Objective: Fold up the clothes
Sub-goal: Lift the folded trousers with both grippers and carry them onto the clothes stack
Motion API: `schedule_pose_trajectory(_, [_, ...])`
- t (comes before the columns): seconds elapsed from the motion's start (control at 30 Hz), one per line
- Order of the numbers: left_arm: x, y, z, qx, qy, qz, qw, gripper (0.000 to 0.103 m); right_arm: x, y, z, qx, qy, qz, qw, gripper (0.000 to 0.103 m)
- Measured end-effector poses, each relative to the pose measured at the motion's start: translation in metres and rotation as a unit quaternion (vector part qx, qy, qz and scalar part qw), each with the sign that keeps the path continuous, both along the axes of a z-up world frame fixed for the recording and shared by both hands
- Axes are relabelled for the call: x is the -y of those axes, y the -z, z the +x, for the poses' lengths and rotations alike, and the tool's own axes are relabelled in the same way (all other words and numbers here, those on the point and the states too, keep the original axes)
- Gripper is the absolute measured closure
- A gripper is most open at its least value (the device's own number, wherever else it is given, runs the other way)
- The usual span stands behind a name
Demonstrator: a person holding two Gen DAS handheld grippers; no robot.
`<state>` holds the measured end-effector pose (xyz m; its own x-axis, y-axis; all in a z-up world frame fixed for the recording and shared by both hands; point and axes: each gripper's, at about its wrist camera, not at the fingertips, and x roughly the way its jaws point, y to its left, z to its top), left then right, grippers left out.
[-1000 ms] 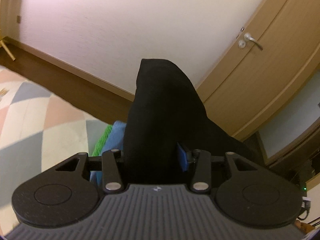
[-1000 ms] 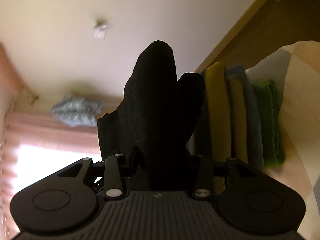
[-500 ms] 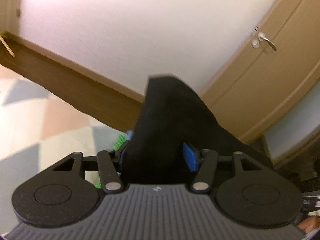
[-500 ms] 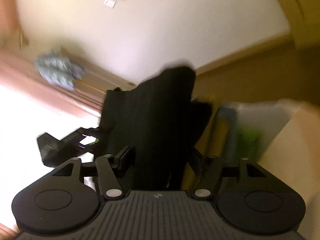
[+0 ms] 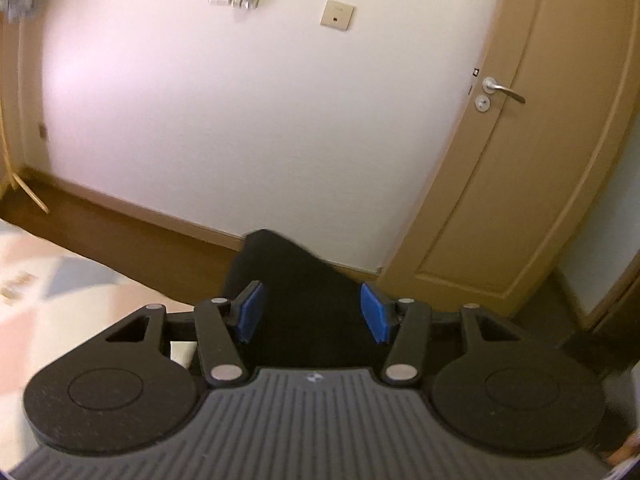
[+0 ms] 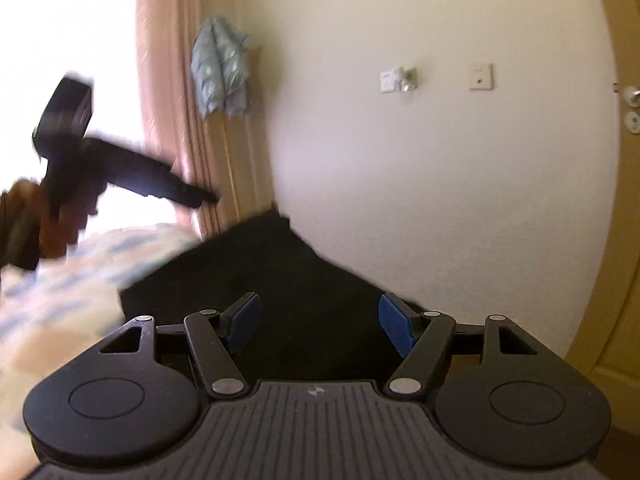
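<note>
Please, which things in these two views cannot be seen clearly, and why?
- Black garment, left wrist view: lower part hidden behind the left gripper, whose jaws are closing around it; type unclear.
- Patterned cover, right wrist view: smeared by motion blur.
- Door, right wrist view: cut off by the right edge.

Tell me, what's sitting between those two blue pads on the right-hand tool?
Black cloth lies between the blue pads of the right gripper, whose jaws are opening, as the right wrist view shows.
</note>
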<state>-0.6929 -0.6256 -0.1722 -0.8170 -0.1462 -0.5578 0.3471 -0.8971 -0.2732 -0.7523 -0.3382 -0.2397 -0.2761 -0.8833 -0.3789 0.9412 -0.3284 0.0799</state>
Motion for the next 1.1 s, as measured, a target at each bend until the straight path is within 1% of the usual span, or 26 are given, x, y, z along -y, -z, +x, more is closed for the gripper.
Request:
schedule_pose_trajectory(0.07, [0.002, 0.012, -0.02, 0.012, -0.008, -0.009, 0.9999, 0.058, 0.006, 0.016, -0.003, -0.005, 0.004, 0.007, 1.0, 0.033])
schedule_pose_trajectory(0.13, [0.006, 0.025, -0.033, 0.019, -0.02, -0.005, 0.9996, 0.06, 0.006, 0.03, -0.003, 0.002, 0.009, -0.001, 1.0, 0.03])
schedule_pose_trajectory(0.2, [0.011, 0.035, -0.037, 0.007, -0.024, -0.001, 0.9997, 0.061, 0.004, 0.04, 0.0, 0.005, 0.009, -0.012, 1.0, 0.029])
schedule_pose_trajectory(0.3, [0.016, 0.042, -0.038, -0.004, -0.024, -0.009, 0.9996, 0.061, -0.006, 0.049, 0.0, 0.007, 0.008, -0.024, 1.0, 0.029])
schedule_pose_trajectory(0.37, [0.019, 0.049, -0.041, -0.001, -0.026, -0.021, 0.9994, 0.065, -0.013, 0.049, -0.008, 0.013, 0.009, -0.032, 0.999, 0.029])
schedule_pose_trajectory(0.47, [0.015, 0.066, -0.049, 0.035, -0.026, -0.049, 0.9978, 0.067, -0.011, 0.058, -0.02, 0.031, 0.01, -0.04, 0.999, 0.028])
schedule_pose_trajectory(0.57, [0.02, 0.083, -0.056, 0.061, -0.033, -0.045, 0.9966, 0.065, -0.002, 0.065, -0.028, 0.045, 0.008, -0.034, 0.998, 0.028])
schedule_pose_trajectory(0.6, [0.021, 0.084, -0.059, 0.066, -0.037, -0.044, 0.9962, 0.064, 0.001, 0.066, -0.032, 0.05, 0.007, -0.03, 0.998, 0.028])
schedule_pose_trajectory(0.67, [0.023, 0.085, -0.063, 0.074, -0.045, -0.043, 0.9953, 0.064, 0.009, 0.064, -0.044, 0.061, 0.007, -0.023, 0.998, 0.028])
schedule_pose_trajectory(0.77, [0.013, 0.073, -0.064, 0.081, -0.052, -0.061, 0.9934, 0.065, 0.016, 0.058, -0.056, 0.079, 0.004, -0.013, 0.997, 0.027])
schedule_pose_trajectory(0.83, [0.005, 0.058, -0.051, 0.082, -0.054, -0.073, 0.9925, 0.067, 0.015, 0.055, -0.062, 0.093, -0.002, -0.002, 0.996, 0.02])
schedule_pose_trajectory(0.87, [0.001, 0.052, -0.043, 0.082, -0.058, -0.079, 0.9918, 0.067, 0.014, 0.052, -0.065, 0.096, -0.001, 0.004, 0.995, 0.013])
schedule_pose_trajectory(0.9, [-0.004, 0.046, -0.033, 0.079, -0.063, -0.084, 0.9913, 0.067, 0.014, 0.048, -0.066, 0.096, 0.0, 0.008, 0.995, 0.012])
schedule_pose_trajectory(0.93, [-0.01, 0.039, -0.022, 0.075, -0.068, -0.089, 0.9909, 0.067, 0.011, 0.042, -0.063, 0.088, 0.001, 0.007, 0.996, 0.013])
schedule_pose_trajectory(1.03, [-0.03, 0.023, 0.02, 0.057, -0.092, -0.089, 0.9902, 0.066, -0.001, 0.022, -0.051, 0.048, 0.011, -0.011, 0.999, 0.022])
schedule_pose_trajectory(1.1, [-0.045, 0.02, 0.047, 0.047, -0.109, -0.081, 0.9896, 0.065, -0.014, 0.009, -0.039, 0.036, -0.001, -0.032, 0.999, 0.022])
